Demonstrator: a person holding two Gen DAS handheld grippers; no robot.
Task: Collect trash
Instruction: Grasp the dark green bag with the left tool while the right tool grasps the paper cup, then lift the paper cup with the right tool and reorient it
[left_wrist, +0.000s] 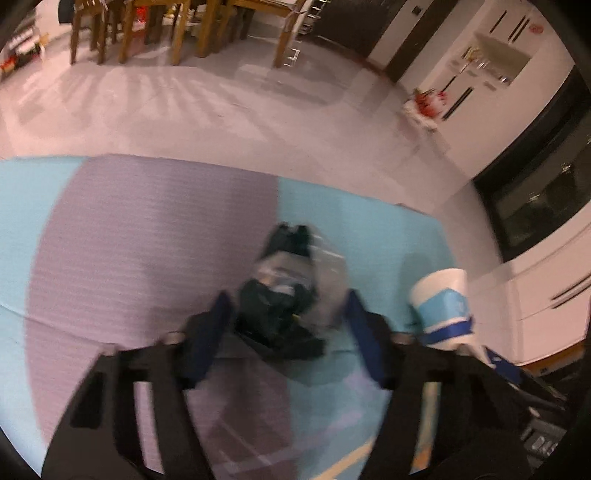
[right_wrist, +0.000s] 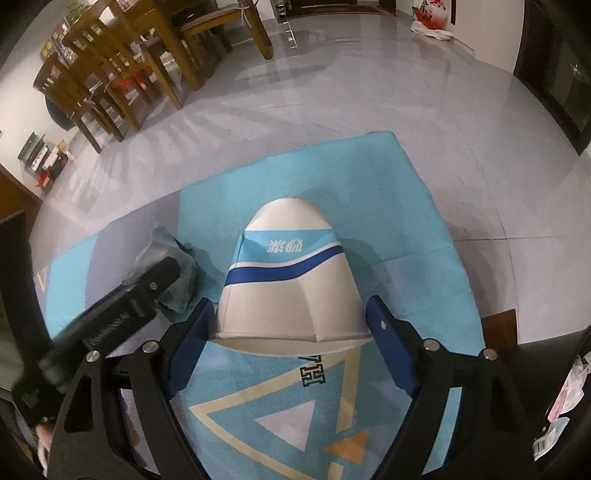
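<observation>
Right wrist only: cup lettering (right_wrist: 287, 245)

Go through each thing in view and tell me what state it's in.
Paper cup: upside down on the rug, dented, between the right tongs.
Dark crumpled wrapper: on the rug, between the left tongs; contact unclear.
Rug: flat on the floor.

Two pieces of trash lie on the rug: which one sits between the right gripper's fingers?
The white paper cup with the blue stripe, upside down on the rug. The dark crumpled wrapper lies to its left, between the left gripper's fingers instead.
</observation>
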